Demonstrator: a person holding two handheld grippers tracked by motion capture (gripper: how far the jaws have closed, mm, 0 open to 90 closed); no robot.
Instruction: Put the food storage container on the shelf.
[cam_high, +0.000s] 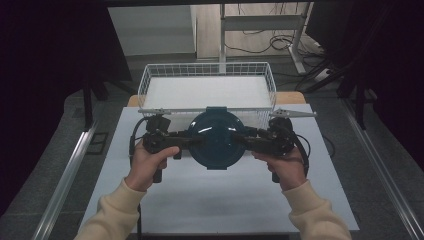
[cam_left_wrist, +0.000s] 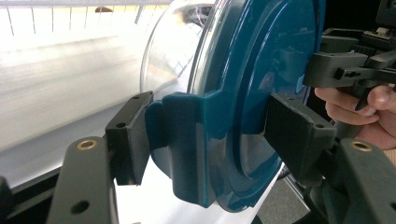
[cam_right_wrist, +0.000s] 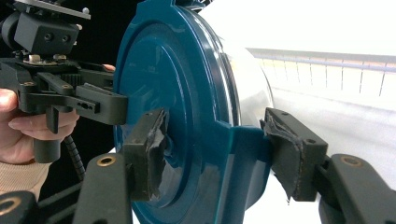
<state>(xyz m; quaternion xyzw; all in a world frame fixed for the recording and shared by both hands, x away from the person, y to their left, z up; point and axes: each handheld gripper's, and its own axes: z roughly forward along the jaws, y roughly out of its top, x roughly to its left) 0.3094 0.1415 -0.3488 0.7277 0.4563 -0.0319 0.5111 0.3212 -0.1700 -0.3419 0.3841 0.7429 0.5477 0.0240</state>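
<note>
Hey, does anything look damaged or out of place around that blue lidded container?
Yes: the right gripper has torn, peeling pads, frayed at the edges where they clamp the blue container. Nothing has spilled.

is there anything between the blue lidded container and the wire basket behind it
Nothing visible does. The blue lidded container hangs clamped between the left gripper and right gripper, just in front of the wire basket, whose near rim is the only thing to clear.

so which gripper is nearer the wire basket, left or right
Right, only slightly. The right gripper clamps the blue lidded container's right side, just before the wire basket's front right corner; the left gripper clamps its left side, a little farther back.
</note>
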